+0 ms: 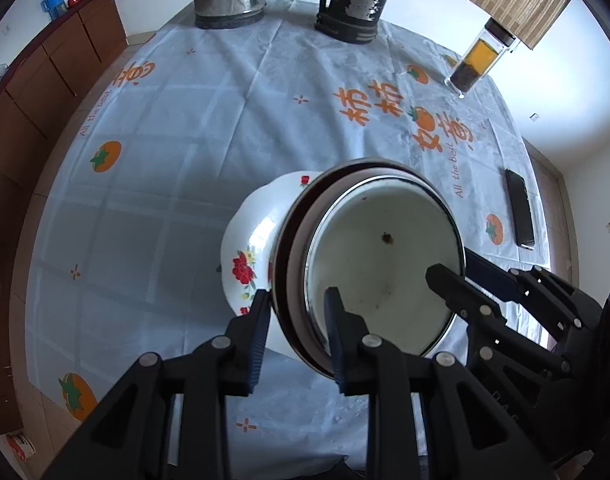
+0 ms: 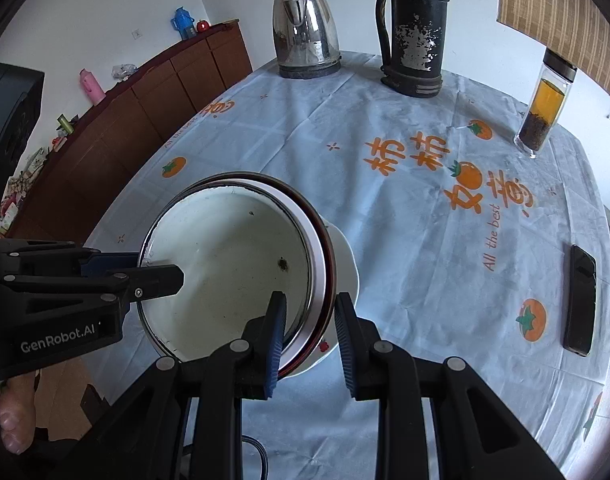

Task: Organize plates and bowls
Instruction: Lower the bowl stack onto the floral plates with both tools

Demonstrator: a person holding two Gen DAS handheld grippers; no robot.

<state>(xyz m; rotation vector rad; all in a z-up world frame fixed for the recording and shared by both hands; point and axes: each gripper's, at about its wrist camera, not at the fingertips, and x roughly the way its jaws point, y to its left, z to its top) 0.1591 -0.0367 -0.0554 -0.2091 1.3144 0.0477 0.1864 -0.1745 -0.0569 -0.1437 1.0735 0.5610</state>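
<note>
A white enamel bowl point(image 1: 385, 256) point(image 2: 225, 264) is nested in a dark brown bowl point(image 1: 295, 280) point(image 2: 330, 264). Both are over a white floral bowl point(image 1: 253, 252) point(image 2: 347, 256) on the table; whether they rest in it I cannot tell. My left gripper point(image 1: 297, 320) point(image 2: 153, 267) is shut on the two nested rims at the left side, one finger inside the enamel bowl and one outside the brown one. At the opposite side my right gripper point(image 2: 311, 320) point(image 1: 463, 270) is shut on the same rims in the same way.
A steel kettle point(image 2: 305, 32), a worn black flask point(image 2: 415, 28) and a glass tea bottle point(image 2: 543, 108) stand at the table's far edge. A phone point(image 2: 581, 300) lies at the right. A brown sideboard point(image 2: 145, 112) runs along the left wall. A person's fingers point(image 2: 13, 420) show at the lower left.
</note>
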